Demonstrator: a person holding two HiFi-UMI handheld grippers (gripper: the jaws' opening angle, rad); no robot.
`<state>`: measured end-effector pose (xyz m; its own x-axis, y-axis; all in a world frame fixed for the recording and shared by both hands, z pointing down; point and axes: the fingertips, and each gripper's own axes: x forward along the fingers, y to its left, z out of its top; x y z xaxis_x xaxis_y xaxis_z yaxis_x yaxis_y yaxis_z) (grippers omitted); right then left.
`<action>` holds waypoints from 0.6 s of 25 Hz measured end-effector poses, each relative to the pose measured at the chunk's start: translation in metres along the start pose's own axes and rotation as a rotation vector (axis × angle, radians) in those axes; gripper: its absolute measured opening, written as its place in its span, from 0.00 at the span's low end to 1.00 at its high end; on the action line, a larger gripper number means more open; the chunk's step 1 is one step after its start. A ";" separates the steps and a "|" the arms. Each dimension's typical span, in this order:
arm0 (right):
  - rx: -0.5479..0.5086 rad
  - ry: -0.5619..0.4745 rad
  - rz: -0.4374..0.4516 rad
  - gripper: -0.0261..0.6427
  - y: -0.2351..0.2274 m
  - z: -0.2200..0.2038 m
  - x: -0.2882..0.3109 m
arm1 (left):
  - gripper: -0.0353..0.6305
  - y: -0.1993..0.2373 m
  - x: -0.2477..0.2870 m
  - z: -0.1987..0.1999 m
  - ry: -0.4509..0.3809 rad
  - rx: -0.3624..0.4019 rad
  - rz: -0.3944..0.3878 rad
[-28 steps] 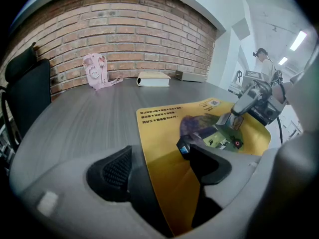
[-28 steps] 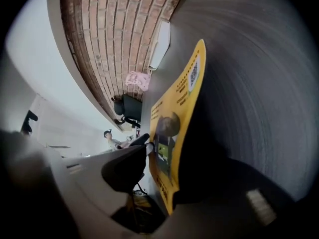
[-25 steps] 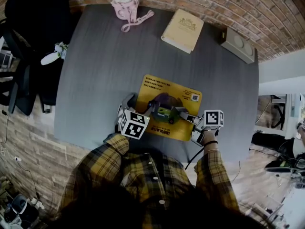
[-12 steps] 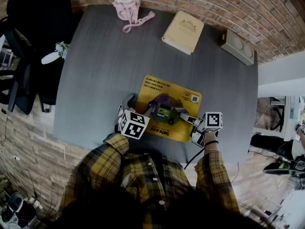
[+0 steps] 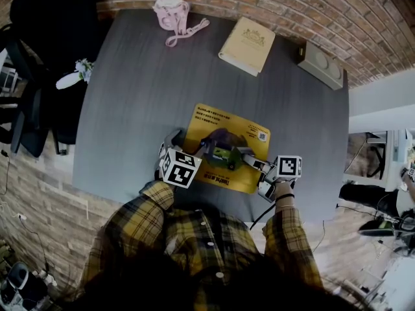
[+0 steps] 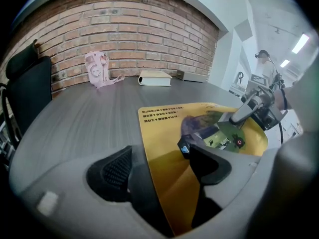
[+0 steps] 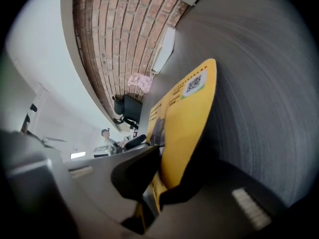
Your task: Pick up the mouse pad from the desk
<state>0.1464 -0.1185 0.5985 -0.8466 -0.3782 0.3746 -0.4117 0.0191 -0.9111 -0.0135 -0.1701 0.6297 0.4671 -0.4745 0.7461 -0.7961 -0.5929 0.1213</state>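
— Where does the mouse pad [image 5: 224, 120] lie against the tongs?

— Between both pairs; the left tongs [image 5: 202, 151] bite it at its near left corner, the right tongs [image 5: 245, 155] reach in from its near right side; the pad sits on the grey worktop [image 5: 130, 109] close to the near edge, a little right of the middle, well apart from the cream book [image 5: 246, 44], the pink pouch [image 5: 172, 8] and the grey box [image 5: 321, 63] along the far edge.

— Which way does it run?

— Its long axis goes left to right, roughly along the near edge, with the right end swung slightly nearer; the lines of print lie along its far long side, the square code by its far right corner; the far side rests on the worktop, while the gripped near part curls up.

— And the left tongs?

— In the left gripper view the pad [image 6: 164, 133] stands tilted in the left tongs [image 6: 159, 164]; one jaw is on the yellow face, the other on the dark underside; clamped on it, as far as I can see.

— The right?

— In the right gripper view the right tongs [image 7: 158, 180] are drawn fully together on the pad [image 7: 192, 108]; the yellow sheet rises edgewise out of the jaws, clear of the grey surface beside it.
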 end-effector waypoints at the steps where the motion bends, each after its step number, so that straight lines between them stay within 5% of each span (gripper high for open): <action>1: -0.003 -0.008 0.008 0.06 0.003 0.000 0.000 | 0.59 0.001 -0.001 0.000 0.003 -0.004 0.001; 15: -0.137 -0.122 0.091 0.06 0.058 0.003 -0.006 | 0.59 0.012 -0.032 0.032 -0.105 -0.028 0.050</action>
<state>0.1287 -0.1181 0.5424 -0.8386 -0.4785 0.2603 -0.3844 0.1813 -0.9052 -0.0259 -0.1829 0.5868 0.4633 -0.5696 0.6789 -0.8292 -0.5489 0.1053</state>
